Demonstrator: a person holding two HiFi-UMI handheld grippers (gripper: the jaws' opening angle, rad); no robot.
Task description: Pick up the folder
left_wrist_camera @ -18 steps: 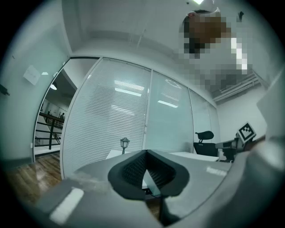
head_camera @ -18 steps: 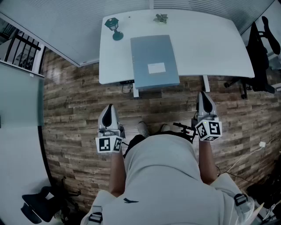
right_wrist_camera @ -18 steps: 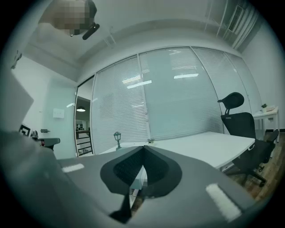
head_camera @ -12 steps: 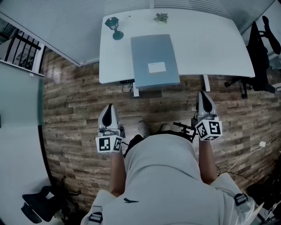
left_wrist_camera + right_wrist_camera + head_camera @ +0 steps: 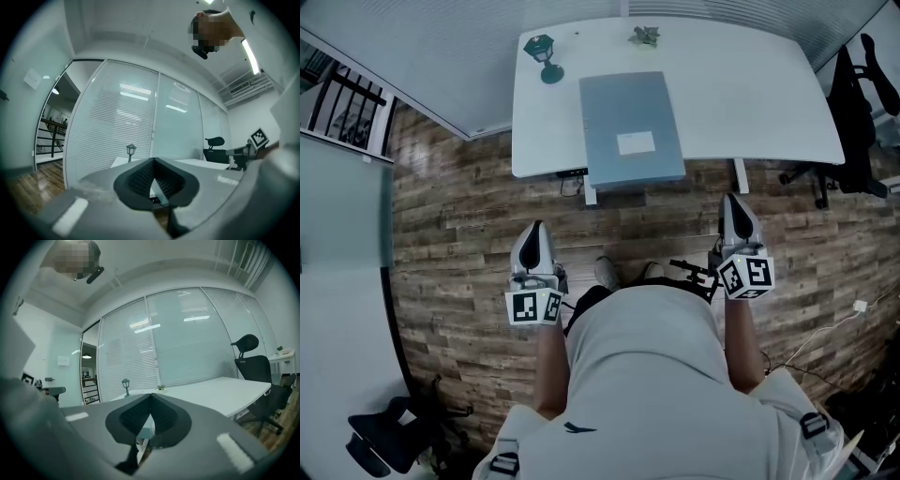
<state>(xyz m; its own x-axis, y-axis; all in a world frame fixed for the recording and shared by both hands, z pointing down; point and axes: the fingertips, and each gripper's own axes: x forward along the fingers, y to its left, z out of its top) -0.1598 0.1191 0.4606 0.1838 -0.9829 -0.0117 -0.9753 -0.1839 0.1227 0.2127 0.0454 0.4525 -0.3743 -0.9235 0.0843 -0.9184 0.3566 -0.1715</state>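
Note:
A grey-blue folder [image 5: 631, 129] with a white label lies flat on the white table [image 5: 750, 94], its near end overhanging the table's front edge. My left gripper [image 5: 532, 234] hangs shut and empty over the wooden floor, well short of the table and left of the folder. At the right, my right gripper [image 5: 734, 208] is also shut on nothing, close to the table's front edge and right of the folder. Both point level toward the table. In the left gripper view the jaws [image 5: 153, 161] meet at their tips; the right gripper view shows the same [image 5: 150, 396].
A small green lantern [image 5: 544, 56] stands at the table's far left corner and a little plant [image 5: 643, 37] at its far edge. A black office chair [image 5: 858, 112] stands right of the table. Glass walls with blinds close the far side. Cables lie on the floor at the right.

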